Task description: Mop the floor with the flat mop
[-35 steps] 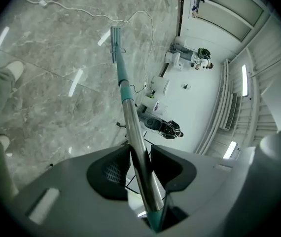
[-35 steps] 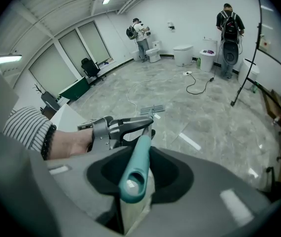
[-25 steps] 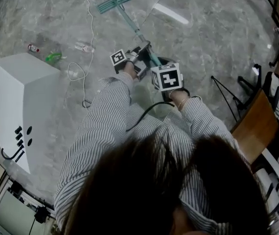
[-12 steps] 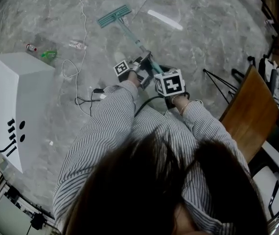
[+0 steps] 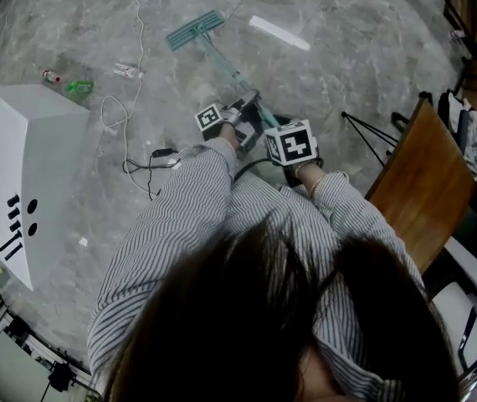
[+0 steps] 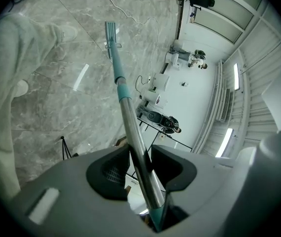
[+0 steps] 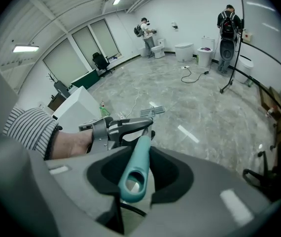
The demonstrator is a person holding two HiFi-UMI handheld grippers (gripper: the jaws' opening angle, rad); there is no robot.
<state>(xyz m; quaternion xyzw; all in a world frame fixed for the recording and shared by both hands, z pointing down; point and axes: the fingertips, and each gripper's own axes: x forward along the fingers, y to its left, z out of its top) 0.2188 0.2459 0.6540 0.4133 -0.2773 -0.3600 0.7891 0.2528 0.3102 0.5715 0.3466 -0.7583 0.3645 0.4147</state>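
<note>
The flat mop's teal head (image 5: 195, 28) lies flat on the grey marble floor ahead of me, and its pole (image 5: 222, 62) slants back to my hands. My left gripper (image 5: 243, 112) is shut on the metal part of the pole (image 6: 133, 137), which runs between its jaws toward the mop head (image 6: 111, 31). Just behind it, my right gripper (image 5: 274, 129) is shut on the teal handle end (image 7: 135, 174) with its hanging hole. The right gripper view shows the left gripper (image 7: 118, 128) ahead and the mop head (image 7: 152, 112) beyond.
A white cabinet (image 5: 21, 170) stands at the left, with bottles (image 5: 78, 86) and a white cable (image 5: 134, 65) on the floor beyond it. A brown board (image 5: 423, 182) and a black tripod (image 5: 368, 134) are at the right. People and toilets (image 7: 187, 51) stand at the far wall.
The mop head has drawn slightly nearer in the head view, and the scene has shifted as I moved. Both grippers keep their hold on the pole.
</note>
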